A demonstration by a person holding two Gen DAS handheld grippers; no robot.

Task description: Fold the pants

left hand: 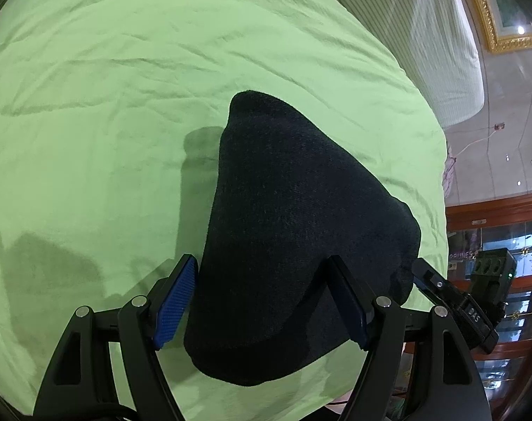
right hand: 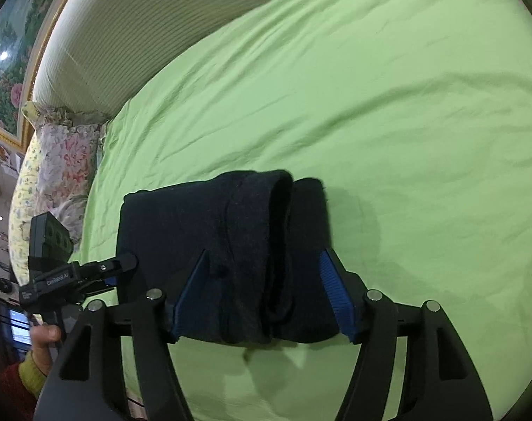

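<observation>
A: Where do the pants [right hand: 230,252] lie?
B: Folded, dark, on the green sheet [right hand: 371,105], at lower centre of both views.
A: And the grippers?
B: The left gripper [left hand: 262,301] stands apart, straddling the bundle. The right gripper [right hand: 262,294] is apart too, pads beside the cloth.

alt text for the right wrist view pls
Dark folded pants lie on a green bedsheet, between the open fingers of the right gripper. The left gripper is at the bundle's left edge, before a floral pillow.
</observation>
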